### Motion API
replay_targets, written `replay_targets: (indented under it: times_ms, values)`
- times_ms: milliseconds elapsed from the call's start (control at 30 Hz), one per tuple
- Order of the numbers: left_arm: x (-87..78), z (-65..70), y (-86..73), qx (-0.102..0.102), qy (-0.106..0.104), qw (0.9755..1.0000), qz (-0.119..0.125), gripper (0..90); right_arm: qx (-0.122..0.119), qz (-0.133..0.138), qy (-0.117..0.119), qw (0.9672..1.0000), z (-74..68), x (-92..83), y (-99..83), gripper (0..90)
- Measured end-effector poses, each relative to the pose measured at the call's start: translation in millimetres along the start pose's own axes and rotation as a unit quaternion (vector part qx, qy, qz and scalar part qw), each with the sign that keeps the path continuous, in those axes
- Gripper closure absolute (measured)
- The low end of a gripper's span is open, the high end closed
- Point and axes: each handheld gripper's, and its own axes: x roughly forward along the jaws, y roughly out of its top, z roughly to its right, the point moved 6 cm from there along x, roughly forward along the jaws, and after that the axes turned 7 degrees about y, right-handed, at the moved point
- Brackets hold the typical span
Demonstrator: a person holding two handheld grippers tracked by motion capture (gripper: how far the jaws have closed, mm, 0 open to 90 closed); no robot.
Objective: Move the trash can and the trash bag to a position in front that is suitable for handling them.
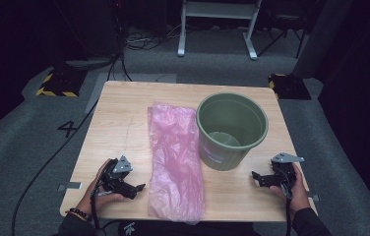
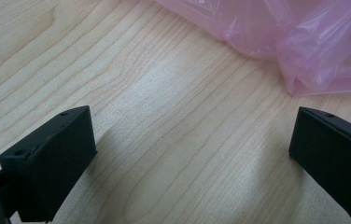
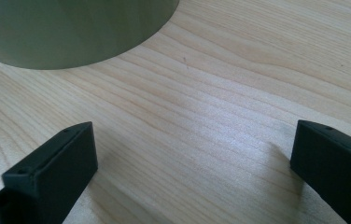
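Note:
A pink plastic bag (image 1: 175, 160) lies flat down the middle of the wooden table (image 1: 119, 123), its near end hanging over the front edge. To its right stands an upright green bin (image 1: 231, 129), empty inside. My left gripper (image 1: 138, 189) rests low at the front left, open, pointing right at the bag. In the left gripper view the bag (image 2: 299, 42) lies just beyond the wide-apart jaws, nothing between them. My right gripper (image 1: 256, 178) is open at the front right, pointing left toward the bin's base (image 3: 71, 28), with bare wood between its jaws.
The table stands on grey carpet. Beyond its far edge are a white frame stand (image 1: 218, 24), cables on the floor and two black bases with yellow stripes (image 1: 57, 83). A black cable (image 1: 50, 162) runs along the floor at the left.

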Motion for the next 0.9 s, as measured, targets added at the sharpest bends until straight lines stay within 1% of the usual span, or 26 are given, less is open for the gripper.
replay_targets:
  times_ms: [300,400,467,500,533,567,600,633,700,767,800,833,867,900]
  values:
    - [0.2,-0.2,0.2,0.000,0.000,1.0000,0.001,0.0,-0.002,0.001,0.000,1.0000,-0.6,-0.4,-0.1,1.4]
    - [-0.1,0.2,0.0,-0.002,0.002,1.0000,0.001,0.2,-0.010,0.006,0.005,0.9999,-2.1,-1.4,0.0,4.4]
    - [-0.1,0.2,-0.1,-0.002,0.002,1.0000,0.000,0.2,-0.012,0.007,0.005,0.9999,-2.4,-1.5,0.1,4.9]
    - [-0.1,0.2,0.0,-0.002,0.002,1.0000,0.001,0.2,-0.018,0.010,0.007,0.9998,-3.5,-1.8,0.5,7.1]
    - [-0.2,0.3,-0.1,-0.002,0.002,1.0000,0.000,0.2,-0.018,0.010,0.007,0.9998,-3.5,-1.8,0.5,7.1]
    - [-0.4,0.2,-0.2,-0.002,0.004,1.0000,0.000,0.3,-0.029,0.016,0.013,0.9994,-6.0,-2.7,1.2,15.2]
    - [-0.8,0.4,-0.5,-0.003,0.005,1.0000,-0.001,0.3,-0.029,0.016,0.013,0.9994,-6.0,-2.7,1.2,15.2]
    - [-1.0,0.6,-0.8,-0.005,0.006,1.0000,-0.001,0.2,-0.035,0.022,0.014,0.9990,-7.0,-3.3,1.7,17.3]
    - [-1.4,1.0,-1.3,-0.007,0.007,1.0000,0.000,0.3,-0.038,0.021,0.010,0.9990,-9.8,-2.9,2.3,15.6]
    - [-2.4,1.5,-2.3,-0.009,0.008,0.9999,0.000,0.3,-0.044,0.027,0.025,0.9984,-16.2,-2.4,4.7,15.5]
    - [-2.8,1.6,-2.7,-0.009,0.009,0.9999,0.000,0.3,-0.049,0.035,0.036,0.9975,-24.0,-1.6,8.0,15.8]
    - [-3.2,1.8,-3.0,-0.009,0.010,0.9999,0.000,0.3,-0.049,0.035,0.036,0.9975,-24.0,-1.6,8.0,15.8]
    - [-3.6,1.9,-3.4,-0.009,0.010,0.9999,-0.001,0.4,-0.055,0.037,0.039,0.9970,-28.1,-1.0,9.8,15.8]
    - [-4.0,2.2,-3.7,-0.010,0.011,0.9999,-0.001,0.4,-0.065,0.042,0.049,0.9958,-35.9,-0.4,12.7,15.8]
